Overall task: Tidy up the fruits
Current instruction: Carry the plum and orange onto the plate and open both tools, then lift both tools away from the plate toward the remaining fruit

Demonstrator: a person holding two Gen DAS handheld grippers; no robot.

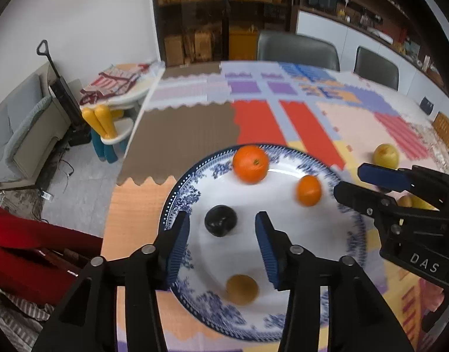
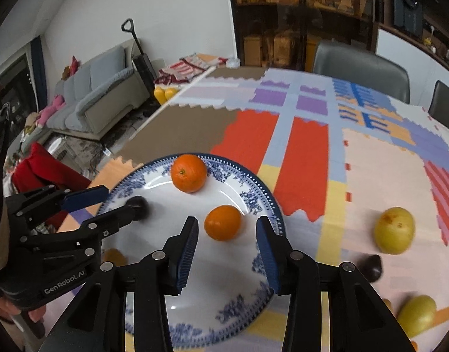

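Observation:
A blue-and-white plate [image 1: 283,314] [image 2: 253,193] holds a large orange [image 1: 250,163] [image 2: 188,173], a small orange [image 1: 309,190] [image 2: 223,222], a dark plum [image 1: 220,220] [image 2: 138,204] and a brown fruit [image 1: 242,289] [image 2: 115,256]. My left gripper [image 1: 223,234] [image 2: 107,205] is open and empty just above the plate, the plum lying loose ahead of its fingertips. My right gripper [image 2: 226,234] [image 1: 349,180] is open and empty, the small orange between its fingertips. Off the plate to the right lie a yellow pear [image 2: 394,230] [image 1: 386,156], a dark plum [image 2: 371,267] and another yellow fruit [image 2: 416,315].
The table has a patchwork cloth [image 2: 306,152]; its left edge [image 1: 142,111] drops to the floor. Two grey chairs [image 1: 297,51] stand at the far side. A sofa [image 2: 98,99] and a small children's table [image 1: 118,94] stand to the left.

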